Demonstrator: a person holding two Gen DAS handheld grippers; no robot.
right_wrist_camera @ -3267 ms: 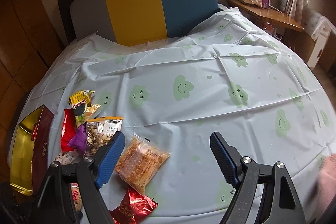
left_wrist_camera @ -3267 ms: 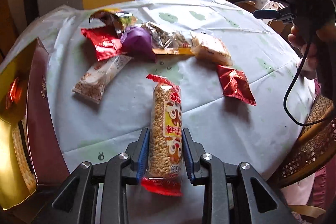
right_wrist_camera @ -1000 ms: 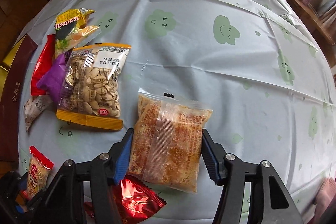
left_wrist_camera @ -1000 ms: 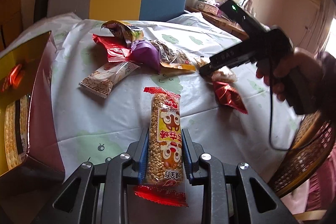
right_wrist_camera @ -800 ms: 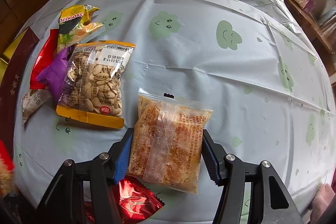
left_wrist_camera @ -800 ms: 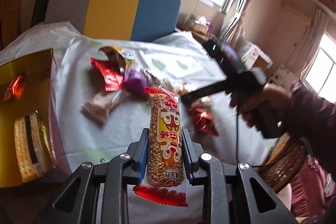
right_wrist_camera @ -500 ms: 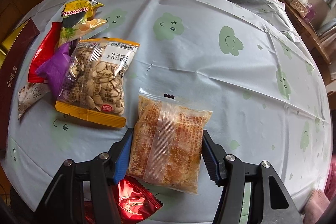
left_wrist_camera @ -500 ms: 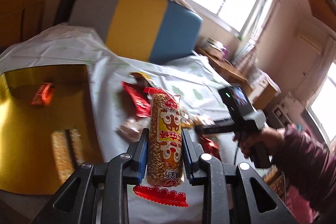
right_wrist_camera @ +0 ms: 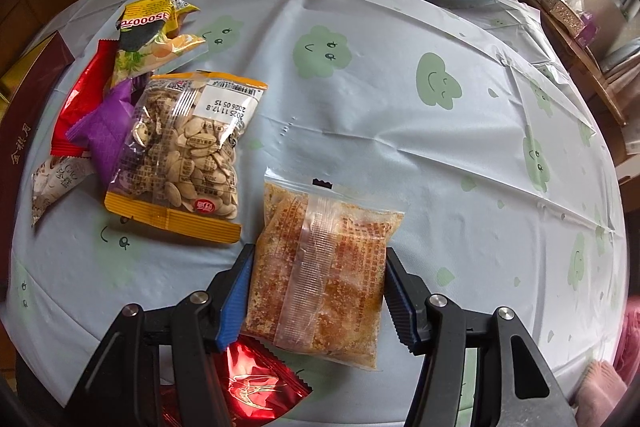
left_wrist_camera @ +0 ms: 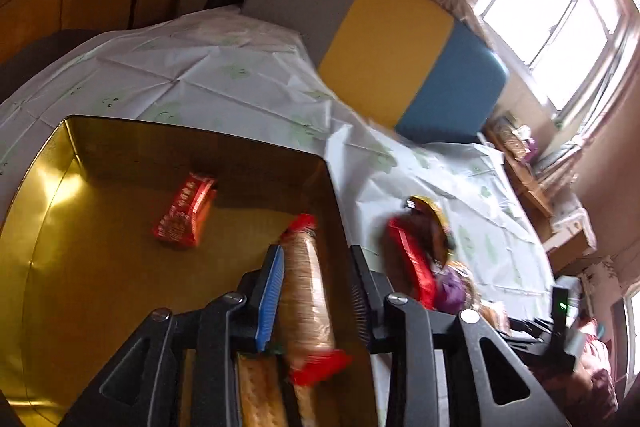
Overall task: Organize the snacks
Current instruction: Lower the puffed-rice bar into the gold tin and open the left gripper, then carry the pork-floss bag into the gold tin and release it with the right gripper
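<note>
My left gripper (left_wrist_camera: 316, 255) hangs over the open gold tin box (left_wrist_camera: 80, 267). Its jaws are opening, and the long grain bar with red ends (left_wrist_camera: 308, 299) sits blurred between them, against the left pad and with a gap to the right pad. A red packet (left_wrist_camera: 184, 207) and a cracker pack (left_wrist_camera: 260, 387) lie in the box. My right gripper (right_wrist_camera: 319, 253) points down at the table, shut on the clear packet of orange crumbs (right_wrist_camera: 320, 267), one pad on each side.
On the cloud-print tablecloth (right_wrist_camera: 400, 107) lie a seed bag (right_wrist_camera: 188, 147), a purple packet (right_wrist_camera: 104, 131), a red packet (right_wrist_camera: 84, 99), a yellow-green bag (right_wrist_camera: 152, 31), a white packet (right_wrist_camera: 52, 183) and a red foil packet (right_wrist_camera: 256, 387). The box's maroon wall (right_wrist_camera: 20, 131) stands at the left.
My left gripper swung left from the table to above the gold box and rolled. Its jaws widened around the grain bar. The right gripper kept still on the crumb packet.
</note>
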